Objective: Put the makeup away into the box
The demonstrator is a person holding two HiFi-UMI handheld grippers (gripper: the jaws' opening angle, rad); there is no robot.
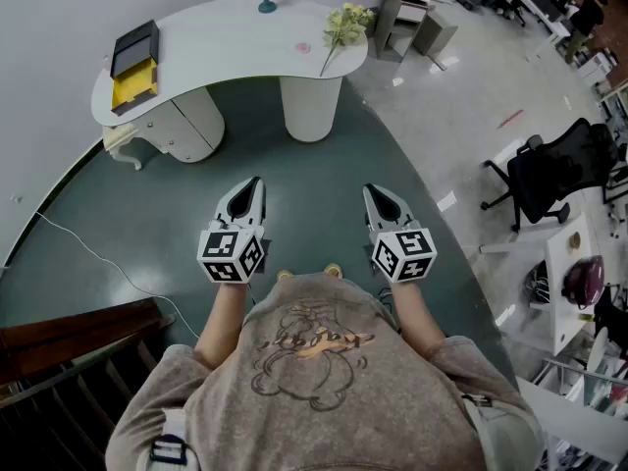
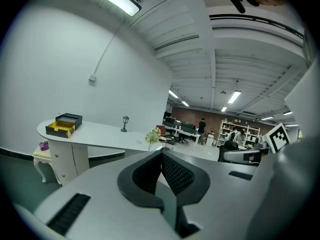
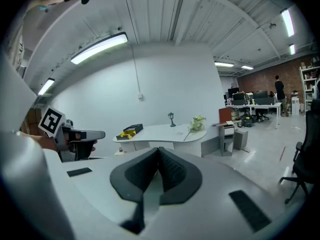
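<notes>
We hold the left gripper (image 1: 257, 182) and the right gripper (image 1: 369, 190) side by side, both with jaws together and empty, well short of the box (image 1: 134, 62) at the counter's (image 1: 235, 39) left end.

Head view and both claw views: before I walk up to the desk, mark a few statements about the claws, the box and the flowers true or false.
1. The left claw is shut and empty. True.
2. The right claw grips a makeup item. False: it is shut with nothing between its jaws.
3. The black and yellow box sits on the white desk. True.
4. The flowers lie right beside the box. False: they lie at the desk's other end.
5. Both claws hang above the desk. False: they are over the green floor, short of the desk.
</notes>
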